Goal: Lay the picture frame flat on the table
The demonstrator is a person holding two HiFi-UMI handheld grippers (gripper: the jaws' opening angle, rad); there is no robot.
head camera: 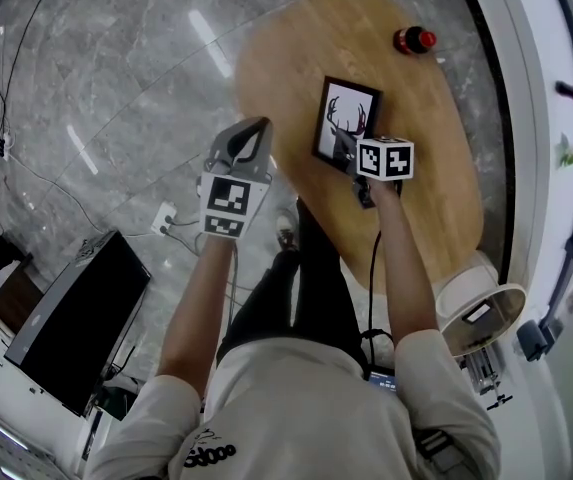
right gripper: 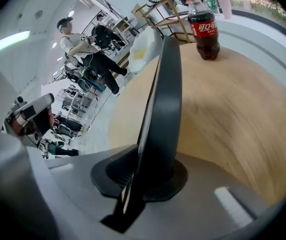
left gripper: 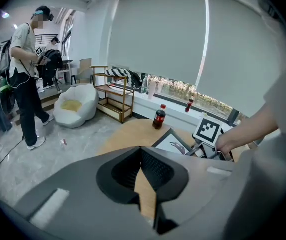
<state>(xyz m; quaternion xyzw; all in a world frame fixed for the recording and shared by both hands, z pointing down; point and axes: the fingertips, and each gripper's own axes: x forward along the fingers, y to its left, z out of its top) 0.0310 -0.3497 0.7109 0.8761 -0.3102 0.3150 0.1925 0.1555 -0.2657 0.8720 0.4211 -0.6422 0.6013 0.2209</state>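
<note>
The black picture frame with a deer print is on the oval wooden table, near its left edge. My right gripper is shut on the frame's near edge. In the right gripper view the frame stands edge-on between the jaws of the right gripper, over the table. My left gripper hovers left of the frame, off the table's edge, shut and holding nothing. From the left gripper I see the frame ahead to the right.
A cola bottle stands at the table's far end, also visible as bottle. On the floor are a black case and a power strip. A round stool is at the right. A person stands far left.
</note>
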